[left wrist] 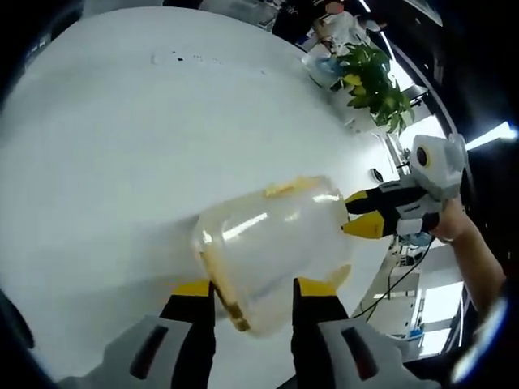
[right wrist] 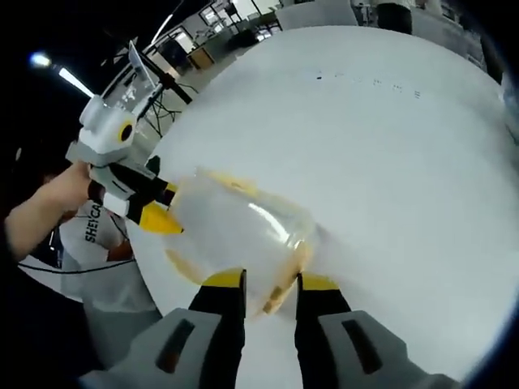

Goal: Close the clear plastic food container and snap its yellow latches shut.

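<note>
right now my left gripper [left wrist: 253, 290] has its yellow-tipped jaws set on either side of one end of the clear plastic food container [left wrist: 272, 247], the rim with its yellow latch [left wrist: 223, 288] sitting between them; they look closed onto it. the container is held tilted over the white table [left wrist: 122, 146], and whether it touches the surface i cannot tell. in the left gripper view my right gripper [left wrist: 362, 212] comes in from the right, its jaws at the container's far end. in the right gripper view my right gripper [right wrist: 270, 285] pinches the container [right wrist: 235, 235] at its near edge, jaws narrowly apart around a yellow latch [right wrist: 284, 292]. my left gripper [right wrist: 154, 209] reaches in from the left there, its tips at the container. a potted plant [left wrist: 375, 81] stands at the table's far edge.
</note>
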A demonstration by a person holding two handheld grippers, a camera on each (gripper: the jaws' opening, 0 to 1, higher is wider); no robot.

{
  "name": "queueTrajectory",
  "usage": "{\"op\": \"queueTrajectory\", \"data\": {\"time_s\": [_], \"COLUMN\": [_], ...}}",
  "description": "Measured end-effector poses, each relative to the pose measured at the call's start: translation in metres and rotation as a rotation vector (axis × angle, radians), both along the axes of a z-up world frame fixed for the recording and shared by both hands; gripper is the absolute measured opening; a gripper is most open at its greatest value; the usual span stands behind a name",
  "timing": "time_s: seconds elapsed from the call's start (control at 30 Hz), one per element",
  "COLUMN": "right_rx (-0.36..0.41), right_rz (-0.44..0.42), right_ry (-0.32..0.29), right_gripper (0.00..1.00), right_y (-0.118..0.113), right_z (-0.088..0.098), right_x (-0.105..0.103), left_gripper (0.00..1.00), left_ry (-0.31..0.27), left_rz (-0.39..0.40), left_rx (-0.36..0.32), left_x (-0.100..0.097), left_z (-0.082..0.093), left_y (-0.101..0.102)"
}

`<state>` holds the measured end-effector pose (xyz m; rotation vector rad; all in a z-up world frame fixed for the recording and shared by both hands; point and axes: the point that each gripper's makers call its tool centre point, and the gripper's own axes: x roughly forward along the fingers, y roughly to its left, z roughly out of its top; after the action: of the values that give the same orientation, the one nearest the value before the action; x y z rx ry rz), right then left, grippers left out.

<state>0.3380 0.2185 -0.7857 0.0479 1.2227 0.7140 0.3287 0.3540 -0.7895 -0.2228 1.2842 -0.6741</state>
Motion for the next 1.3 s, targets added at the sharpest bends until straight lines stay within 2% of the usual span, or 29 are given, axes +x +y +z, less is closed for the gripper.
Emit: {"op": "queueTrajectory", "data": {"time_s": [0.17,0.4,0.47,0.53,0.57,0.63,0.67,0.77,0.8,0.83,0.9,0.97,1.0,1.1,1.2,1.27,1.3], "right_rx": [-0.048,-0.014,-0.014,-0.017,-0.021,-0.04,-0.053,-0.078,-0.106,-0.119,-0.168,-0.203,-0.209,-0.182,-0.154,-0.148,-0.145], "right_rz": [0.008,0.008,0.022,0.071,0.097,0.125,0.154,0.182,0.225,0.252,0.331,0.398,0.416,0.44,0.456,0.495,0.514], "right_ry": [0.009,0.038,0.023,-0.025,-0.051,-0.055,-0.067,-0.082,-0.11,-0.127,-0.17,-0.186,-0.195,-0.21,-0.231,-0.259,-0.265], "right_gripper": [0.2,0.21,0.22,0.22,0.22,0.23,0.23,0.23,0.24,0.24,0.25,0.23,0.23,0.21,0.21,0.2,0.2], "right_y": [0.0,-0.004,-0.002,-0.002,-0.002,-0.002,-0.001,0.001,-0.001,0.0,-0.001,-0.002,-0.002,0.003,0.01,0.016,0.019], "right_z": [0.001,0.004,0.005,0.006,0.007,0.007,0.007,0.008,0.008,0.009,0.01,0.011,0.012,0.019,0.027,0.031,0.032], "right_x": [0.0,-0.003,-0.002,-0.001,-0.001,-0.005,-0.006,-0.004,-0.003,-0.002,-0.001,-0.002,-0.002,0.0,0.004,0.006,0.007], "left_gripper": [0.32,0.34,0.35,0.38,0.41,0.46,0.49,0.48,0.48,0.48,0.48,0.47,0.47,0.45,0.43,0.42,0.41], "left_ry": [0.007,0.01,-0.004,-0.047,-0.097,-0.195,-0.216,-0.279,-0.34,-0.366,-0.383,-0.401,-0.436,-0.473,-0.486,-0.489,-0.505], "left_rz": [-0.02,-0.05,-0.062,-0.096,-0.126,-0.194,-0.199,-0.254,-0.295,-0.32,-0.369,-0.42,-0.473,-0.556,-0.572,-0.569,-0.592], "left_rx": [0.014,-0.003,0.003,0.015,0.041,0.069,0.083,0.138,0.165,0.17,0.166,0.164,0.172,0.199,0.189,0.176,0.173], "left_x": [0.001,0.0,0.0,-0.001,0.001,0.004,0.006,0.011,0.017,0.019,0.017,0.014,0.014,0.011,0.01,0.01,0.01], "left_z": [-0.003,-0.003,-0.003,-0.003,-0.004,0.001,0.003,0.007,0.01,0.013,0.019,0.023,0.027,0.028,0.03,0.032,0.032], "left_y": [-0.003,-0.003,-0.004,-0.005,-0.004,-0.006,-0.005,0.001,0.003,0.002,-0.002,-0.008,-0.012,-0.02,-0.028,-0.033,-0.036]}}
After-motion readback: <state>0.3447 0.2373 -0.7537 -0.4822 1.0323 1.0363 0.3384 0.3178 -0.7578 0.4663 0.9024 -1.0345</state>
